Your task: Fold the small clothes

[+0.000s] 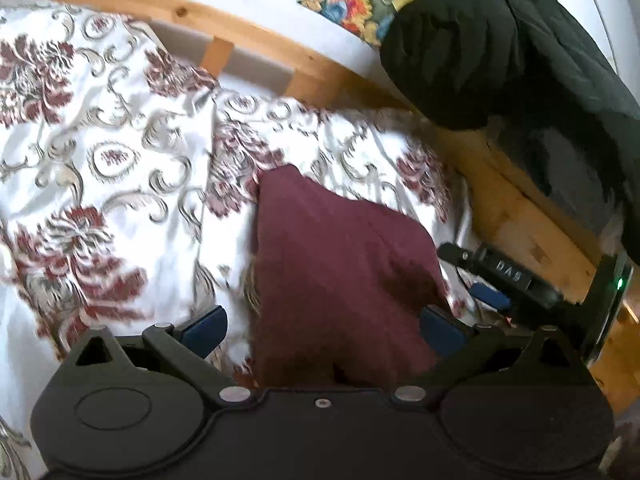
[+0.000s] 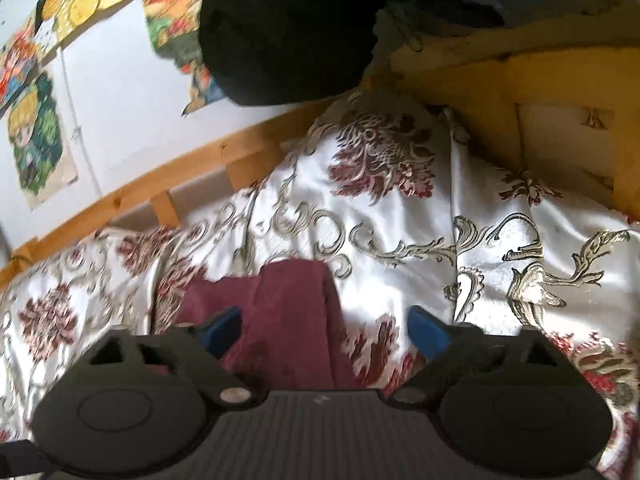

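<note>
A small maroon garment (image 1: 340,264) lies crumpled on a white bedspread with dark red flowers (image 1: 112,148). My left gripper (image 1: 322,330) stands open just above the garment, its blue pads wide apart on either side of the cloth, not pressing on it. In the right wrist view the same maroon garment (image 2: 288,312) lies partly folded, with a raised strip running away from me. My right gripper (image 2: 325,334) is open over its near right part; the left pad hangs above the cloth and the right pad above the bare bedspread (image 2: 400,240). Part of my right gripper (image 1: 476,276) shows at the garment's right edge.
A wooden bed rail (image 1: 248,40) runs along the far side, with a wooden end board (image 2: 568,92) at the right. A black padded garment (image 1: 500,48) hangs over that corner. Colourful pictures (image 2: 36,132) are stuck to the white wall behind.
</note>
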A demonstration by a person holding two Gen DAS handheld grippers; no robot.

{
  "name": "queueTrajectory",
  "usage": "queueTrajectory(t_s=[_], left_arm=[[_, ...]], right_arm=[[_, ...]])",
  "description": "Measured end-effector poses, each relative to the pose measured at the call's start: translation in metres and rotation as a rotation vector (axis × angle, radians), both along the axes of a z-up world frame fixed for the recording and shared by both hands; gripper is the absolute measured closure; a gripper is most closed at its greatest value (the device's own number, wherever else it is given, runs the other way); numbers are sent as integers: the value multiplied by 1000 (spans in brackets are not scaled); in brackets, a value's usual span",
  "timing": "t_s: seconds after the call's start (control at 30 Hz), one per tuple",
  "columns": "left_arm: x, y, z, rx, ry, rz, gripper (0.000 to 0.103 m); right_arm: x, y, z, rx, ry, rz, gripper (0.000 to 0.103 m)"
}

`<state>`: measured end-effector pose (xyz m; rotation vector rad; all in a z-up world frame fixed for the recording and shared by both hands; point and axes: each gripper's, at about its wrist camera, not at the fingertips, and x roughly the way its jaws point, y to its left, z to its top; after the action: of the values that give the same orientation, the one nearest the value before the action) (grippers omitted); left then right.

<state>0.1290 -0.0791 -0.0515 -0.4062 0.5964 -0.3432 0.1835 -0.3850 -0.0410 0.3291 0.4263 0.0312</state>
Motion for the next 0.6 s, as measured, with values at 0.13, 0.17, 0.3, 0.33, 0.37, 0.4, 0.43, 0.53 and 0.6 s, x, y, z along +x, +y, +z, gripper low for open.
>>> queueTrajectory(t_s=[0.13, 0.17, 0.3, 0.33, 0.37, 0.4, 0.43, 0.53, 0.6], left_arm=[[8, 4, -2, 21, 28, 52, 1], [10, 6, -4, 24, 40, 62, 1], [15, 12, -11, 4, 89, 67, 1], [15, 13, -12, 2, 89, 64, 1], [16, 13, -13, 4, 85, 61, 1], [16, 12, -13, 7, 80, 56, 1], [17, 12, -13, 11, 75, 50, 1], [20, 11, -13, 21, 66, 36, 1], [22, 11, -12, 24, 67, 25, 1]], right_arm=[[7, -6, -9, 67, -15, 0, 39], [10, -5, -11, 61, -6, 13, 50], [16, 0, -18, 35, 4, 46, 89], [17, 1, -18, 32, 2, 53, 91], [20, 4, -18, 12, -4, 66, 95], [21, 8, -16, -22, -10, 79, 96], [23, 14, -13, -71, -21, 95, 96], [33, 26, -8, -170, -67, 140, 96], [40, 28, -9, -190, -70, 137, 96]])
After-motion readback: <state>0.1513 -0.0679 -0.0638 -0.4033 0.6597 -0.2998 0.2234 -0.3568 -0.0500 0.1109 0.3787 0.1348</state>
